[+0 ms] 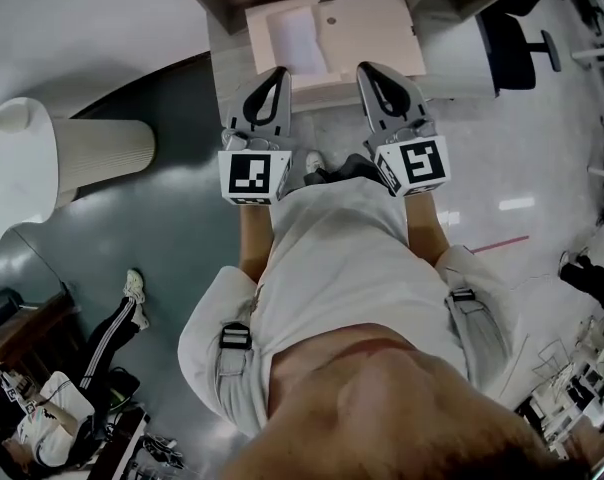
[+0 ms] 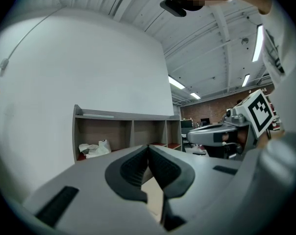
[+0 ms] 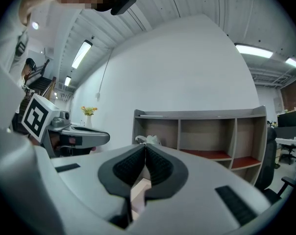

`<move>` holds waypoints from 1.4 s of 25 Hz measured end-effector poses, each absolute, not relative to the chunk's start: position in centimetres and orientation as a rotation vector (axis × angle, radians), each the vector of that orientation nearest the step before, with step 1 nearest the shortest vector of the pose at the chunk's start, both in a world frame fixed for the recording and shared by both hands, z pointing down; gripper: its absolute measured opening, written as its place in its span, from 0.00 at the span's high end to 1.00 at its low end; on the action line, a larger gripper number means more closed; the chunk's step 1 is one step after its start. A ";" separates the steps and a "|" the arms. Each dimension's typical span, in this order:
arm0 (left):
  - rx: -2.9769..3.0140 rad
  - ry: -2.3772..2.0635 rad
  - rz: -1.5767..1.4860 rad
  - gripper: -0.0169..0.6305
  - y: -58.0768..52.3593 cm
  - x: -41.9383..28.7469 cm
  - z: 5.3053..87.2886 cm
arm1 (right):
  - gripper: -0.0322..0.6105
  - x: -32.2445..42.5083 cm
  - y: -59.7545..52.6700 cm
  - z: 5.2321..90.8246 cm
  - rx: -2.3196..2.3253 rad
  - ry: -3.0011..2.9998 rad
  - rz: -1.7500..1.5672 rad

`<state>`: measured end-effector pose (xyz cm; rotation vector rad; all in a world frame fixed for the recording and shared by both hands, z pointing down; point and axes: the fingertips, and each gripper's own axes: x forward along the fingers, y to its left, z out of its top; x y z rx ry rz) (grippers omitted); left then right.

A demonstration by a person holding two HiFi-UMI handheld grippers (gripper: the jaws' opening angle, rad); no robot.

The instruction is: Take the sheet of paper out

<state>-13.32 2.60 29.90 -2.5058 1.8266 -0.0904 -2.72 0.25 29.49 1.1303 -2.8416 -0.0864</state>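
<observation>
A beige folder lies open on the grey desk, with a white sheet of paper on its left half. In the head view my left gripper and right gripper are held level side by side, with their tips at the folder's near edge. Both are shut, and I see nothing pinched between the pads. In the left gripper view the jaws meet, and a strip of beige folder shows below them. The right gripper view shows the same: jaws together and a strip of folder beneath.
A grey shelf unit with open compartments stands behind the desk, and crumpled white bags lie in its left bay. A round white table is at the left, and a black office chair at the right. A seated person is at the lower left.
</observation>
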 end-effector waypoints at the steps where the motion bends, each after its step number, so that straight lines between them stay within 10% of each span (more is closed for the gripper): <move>1: -2.511 1.824 -0.089 0.94 2.3 -13.5 30.0 | 0.92 -2.8 -0.1 29.5 1.136 -2.837 -0.085; 35: -2.513 1.938 -0.208 0.94 -13.1 -15.1 35.3 | 0.92 -5.0 -16.3 35.2 0.951 -2.829 0.081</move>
